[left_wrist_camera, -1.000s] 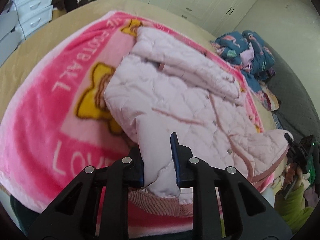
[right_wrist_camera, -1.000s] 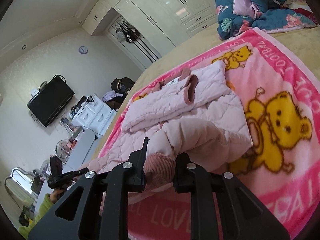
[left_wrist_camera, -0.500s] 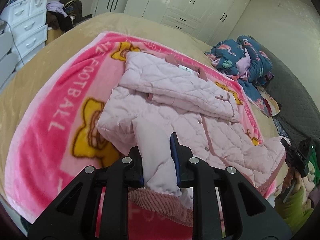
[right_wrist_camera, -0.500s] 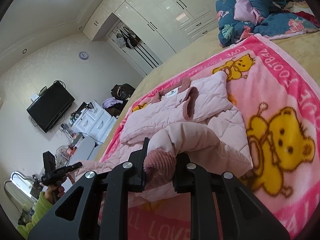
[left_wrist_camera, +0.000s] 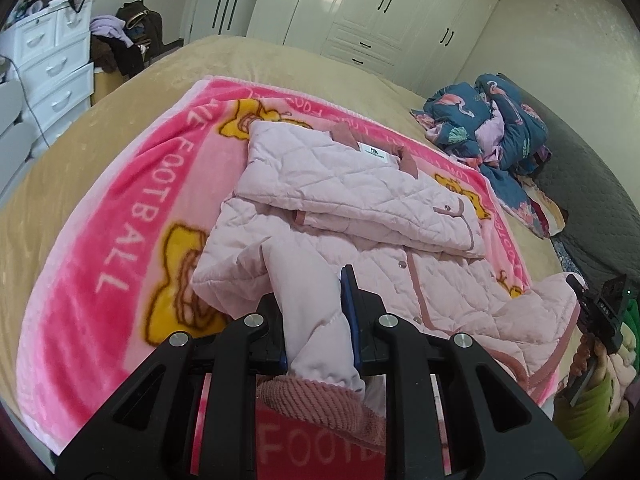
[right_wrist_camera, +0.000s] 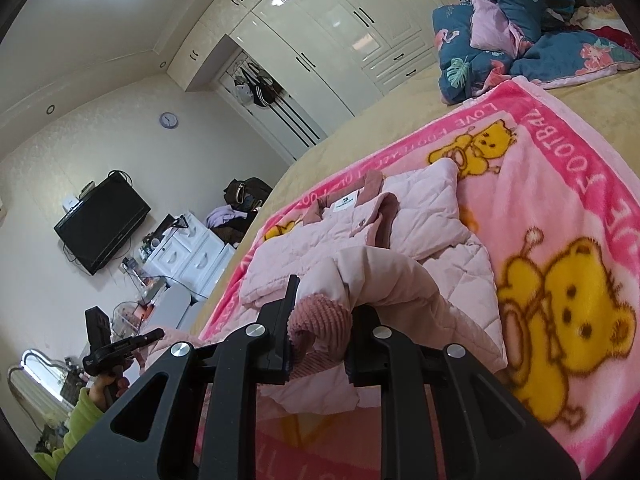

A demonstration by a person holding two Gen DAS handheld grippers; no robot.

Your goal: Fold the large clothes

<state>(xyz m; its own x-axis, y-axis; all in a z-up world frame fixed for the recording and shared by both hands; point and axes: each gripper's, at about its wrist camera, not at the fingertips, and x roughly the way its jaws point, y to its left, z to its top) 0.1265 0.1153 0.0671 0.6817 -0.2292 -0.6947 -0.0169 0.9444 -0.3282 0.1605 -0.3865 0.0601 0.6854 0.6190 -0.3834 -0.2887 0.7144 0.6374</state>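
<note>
A pale pink quilted jacket [left_wrist_camera: 360, 200] lies partly folded on a pink bear-print blanket [left_wrist_camera: 120, 208] on the bed. My left gripper [left_wrist_camera: 316, 312] is shut on one sleeve just above its ribbed dusty-pink cuff [left_wrist_camera: 320, 404]. My right gripper [right_wrist_camera: 320, 320] is shut on the other sleeve's ribbed cuff [right_wrist_camera: 320, 320], and that sleeve arches up from the jacket [right_wrist_camera: 360, 232]. The right gripper also shows in the left wrist view at the jacket's right edge [left_wrist_camera: 600, 312]. The left gripper shows in the right wrist view at lower left [right_wrist_camera: 116, 348].
A heap of dark blue floral bedding [left_wrist_camera: 492, 120] lies at the far right of the bed. White wardrobes [left_wrist_camera: 360, 8] line the back wall. White drawers [left_wrist_camera: 48, 60] and a clothes pile [left_wrist_camera: 124, 40] stand left of the bed. A TV [right_wrist_camera: 100, 224] hangs on the wall.
Both grippers have lifted and drawn back with their sleeves held. The jacket looks farther away and more of the blanket and room shows.
</note>
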